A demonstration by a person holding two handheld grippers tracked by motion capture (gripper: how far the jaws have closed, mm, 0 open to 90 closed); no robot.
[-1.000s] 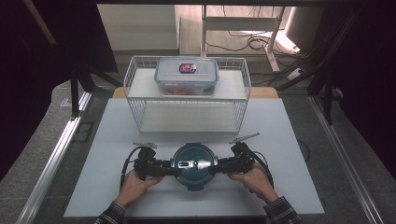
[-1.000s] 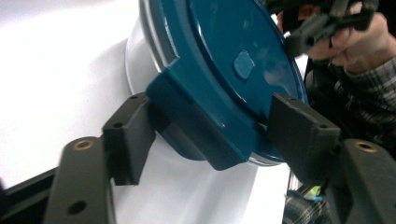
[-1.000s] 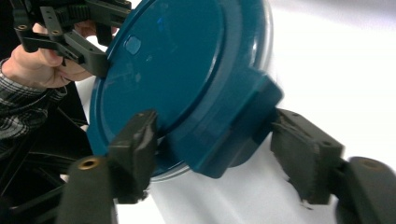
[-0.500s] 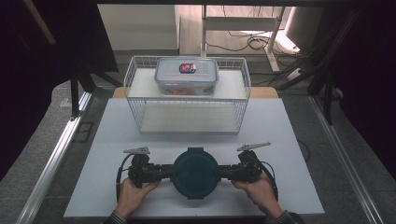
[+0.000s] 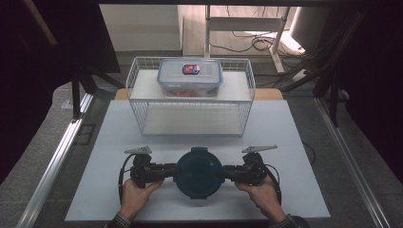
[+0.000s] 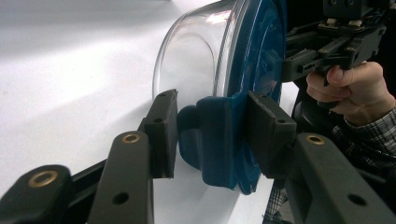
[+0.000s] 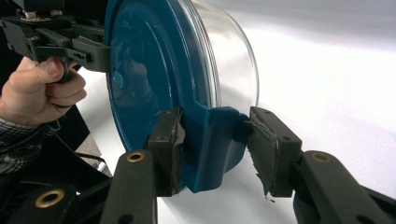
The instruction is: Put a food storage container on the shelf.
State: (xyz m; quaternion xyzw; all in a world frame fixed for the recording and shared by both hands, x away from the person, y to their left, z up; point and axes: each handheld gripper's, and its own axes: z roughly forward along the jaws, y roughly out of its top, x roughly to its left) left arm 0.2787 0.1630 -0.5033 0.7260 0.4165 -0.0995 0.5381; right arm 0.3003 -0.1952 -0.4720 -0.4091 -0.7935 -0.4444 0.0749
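A: Where's the round container (image 5: pixel 199 173)?
B: Near edge of the table (image 5: pixel 294 142), looks empty, blue lid on. The left gripper (image 5: pixel 167 171) and right gripper (image 5: pixel 231 173), having just closed, clamp its side latches, held level.
A: The wire basket (image 5: pixel 190 97)?
B: Farther back, a lidded box (image 5: pixel 190 76) on it.

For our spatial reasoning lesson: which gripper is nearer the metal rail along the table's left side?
Left. The left gripper grips the round container on the side facing the metal rail; the right gripper grips its far side.
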